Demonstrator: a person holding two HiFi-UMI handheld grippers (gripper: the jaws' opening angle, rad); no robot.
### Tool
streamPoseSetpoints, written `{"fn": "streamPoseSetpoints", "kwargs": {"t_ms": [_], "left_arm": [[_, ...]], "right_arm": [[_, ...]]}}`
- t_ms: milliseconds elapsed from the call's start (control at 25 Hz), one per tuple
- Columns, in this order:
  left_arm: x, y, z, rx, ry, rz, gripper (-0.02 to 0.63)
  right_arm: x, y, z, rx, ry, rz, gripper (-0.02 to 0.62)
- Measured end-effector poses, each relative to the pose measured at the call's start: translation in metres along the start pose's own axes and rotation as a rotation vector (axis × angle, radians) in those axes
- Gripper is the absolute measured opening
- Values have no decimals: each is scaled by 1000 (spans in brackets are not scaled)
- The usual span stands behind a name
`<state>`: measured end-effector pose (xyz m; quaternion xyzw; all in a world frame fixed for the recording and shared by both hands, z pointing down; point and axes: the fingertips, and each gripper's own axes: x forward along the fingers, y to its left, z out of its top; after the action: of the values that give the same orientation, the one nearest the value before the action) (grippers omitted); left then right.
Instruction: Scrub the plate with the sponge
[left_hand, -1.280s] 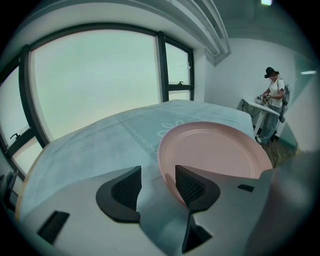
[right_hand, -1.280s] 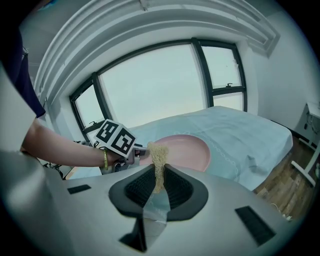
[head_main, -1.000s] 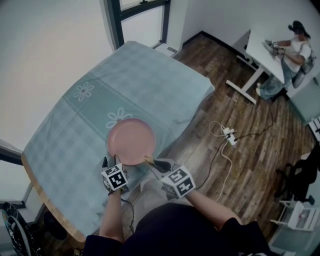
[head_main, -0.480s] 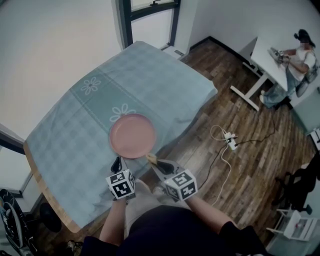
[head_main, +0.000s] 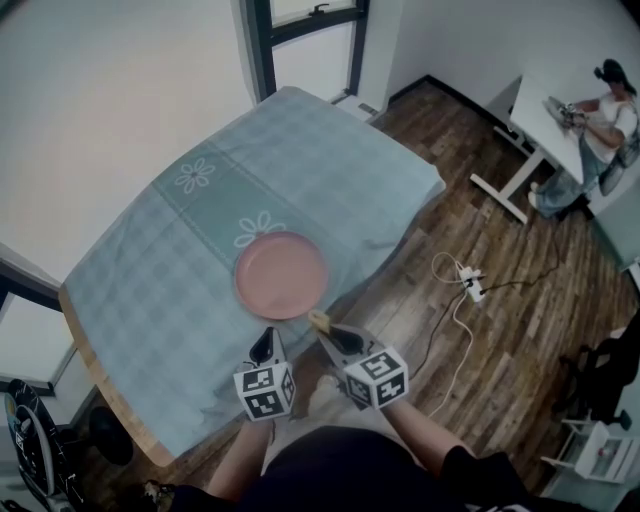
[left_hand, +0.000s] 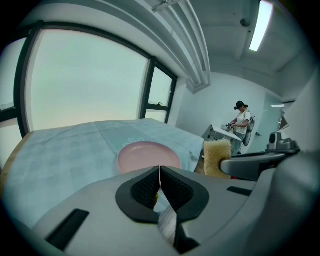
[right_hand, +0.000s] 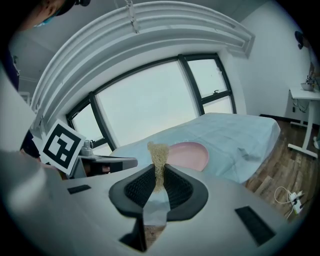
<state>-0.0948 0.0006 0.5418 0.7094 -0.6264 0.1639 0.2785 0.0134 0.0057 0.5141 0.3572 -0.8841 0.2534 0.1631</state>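
A round pink plate (head_main: 281, 275) lies near the front edge of the table, on a light blue checked cloth (head_main: 180, 260). My left gripper (head_main: 264, 347) hangs just short of the plate's near rim; its jaws have just been closing and are now shut with nothing between them. My right gripper (head_main: 322, 327) is shut on a yellow sponge (head_main: 319, 320), held upright off the plate's near right edge. The left gripper view shows the plate (left_hand: 148, 156) ahead and the sponge (left_hand: 217, 157) to the right. In the right gripper view the sponge (right_hand: 158, 155) stands between the jaws, before the plate (right_hand: 187, 154).
The table's front edge (head_main: 130, 420) runs close to my body. Wooden floor lies to the right, with a power strip and cable (head_main: 470, 285). A person sits at a white desk (head_main: 540, 110) far right. A window (head_main: 310, 40) stands beyond the table.
My left gripper has drawn back from the plate's near rim toward me, risen, and its jaws have shut empty. The right gripper, still holding the sponge, has barely moved.
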Motion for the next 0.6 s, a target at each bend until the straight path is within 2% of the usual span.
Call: {"fn": "streamPoseSetpoints", "kwargs": {"t_ms": [240, 600], "left_arm": [[-24, 7, -14, 14, -4, -38, 17], [-83, 7, -45, 45, 3, -86, 16]], "right_arm": [[-9, 20, -7, 37, -42, -42, 54], [-56, 67, -43, 58, -68, -120, 54]]}}
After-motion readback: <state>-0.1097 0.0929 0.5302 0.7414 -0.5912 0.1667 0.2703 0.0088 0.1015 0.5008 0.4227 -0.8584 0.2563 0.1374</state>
